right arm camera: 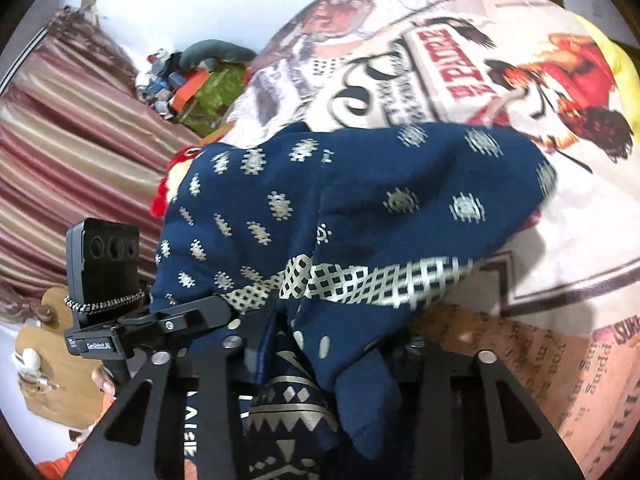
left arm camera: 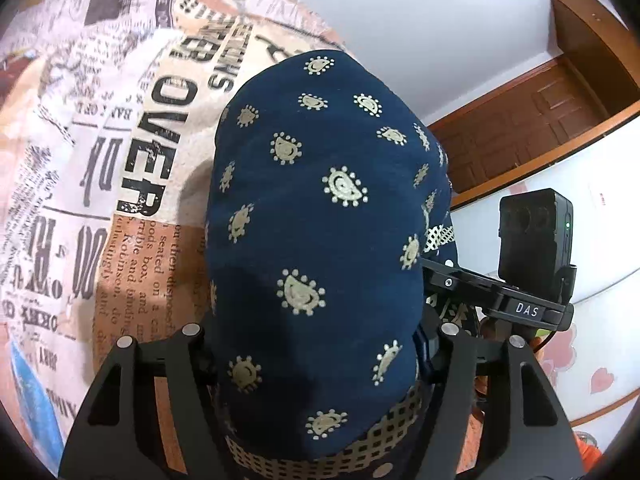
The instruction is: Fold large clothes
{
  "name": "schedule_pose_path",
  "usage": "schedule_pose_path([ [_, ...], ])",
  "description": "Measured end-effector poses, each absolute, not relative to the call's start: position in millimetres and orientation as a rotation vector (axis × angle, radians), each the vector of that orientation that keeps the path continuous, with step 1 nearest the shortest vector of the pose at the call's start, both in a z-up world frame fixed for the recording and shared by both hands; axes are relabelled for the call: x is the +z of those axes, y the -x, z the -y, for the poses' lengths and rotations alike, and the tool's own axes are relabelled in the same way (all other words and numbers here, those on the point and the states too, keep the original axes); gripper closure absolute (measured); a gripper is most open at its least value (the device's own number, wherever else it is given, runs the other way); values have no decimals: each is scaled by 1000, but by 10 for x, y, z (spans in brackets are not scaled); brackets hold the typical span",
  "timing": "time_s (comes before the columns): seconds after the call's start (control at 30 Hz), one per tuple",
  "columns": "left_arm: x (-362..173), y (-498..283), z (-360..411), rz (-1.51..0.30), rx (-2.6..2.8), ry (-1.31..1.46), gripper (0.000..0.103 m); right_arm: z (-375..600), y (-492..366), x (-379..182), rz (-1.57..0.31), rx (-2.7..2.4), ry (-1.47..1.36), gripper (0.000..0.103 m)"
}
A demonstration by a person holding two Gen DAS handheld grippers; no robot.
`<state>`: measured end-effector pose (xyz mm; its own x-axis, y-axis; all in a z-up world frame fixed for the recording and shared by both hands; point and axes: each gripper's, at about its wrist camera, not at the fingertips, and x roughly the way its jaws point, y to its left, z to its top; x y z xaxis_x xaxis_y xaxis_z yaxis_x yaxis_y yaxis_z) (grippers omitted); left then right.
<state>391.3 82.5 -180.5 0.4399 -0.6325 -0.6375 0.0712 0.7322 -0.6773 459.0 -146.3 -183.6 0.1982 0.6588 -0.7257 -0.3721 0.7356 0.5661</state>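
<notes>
A navy garment [left arm camera: 320,208] with pale paisley motifs and a checked band rises in a dome over my left gripper [left arm camera: 316,292]. It hides both fingertips, and only the black finger arms [left arm camera: 160,380] show, so I cannot tell whether the pads press on it. In the right wrist view the same navy garment [right arm camera: 360,200] hangs raised above the bedspread and casts a shadow on it. A bunch of the cloth runs down between the jaws of my right gripper [right arm camera: 320,344], which is shut on it.
A newspaper-print bedspread [left arm camera: 120,160] [right arm camera: 520,80] lies under the garment. A brown wooden door [left arm camera: 540,112] and a white wall stand to the right. A striped curtain [right arm camera: 60,140] and a pile of clutter [right arm camera: 200,88] are at the left. Each gripper carries a black sensor box [left arm camera: 536,240] [right arm camera: 104,264].
</notes>
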Motion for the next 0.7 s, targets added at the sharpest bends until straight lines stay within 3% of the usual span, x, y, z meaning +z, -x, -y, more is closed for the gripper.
schedule_pose_path([
  [0.43,-1321,-3396,-1314,-937,-437,617,38,1074,-4120,-1254,-1100,794,-227,67],
  [0.7,-1406,-3051,-1868,-918,-371,646,38,469,-3881,-1156,-1100,856,-169,67],
])
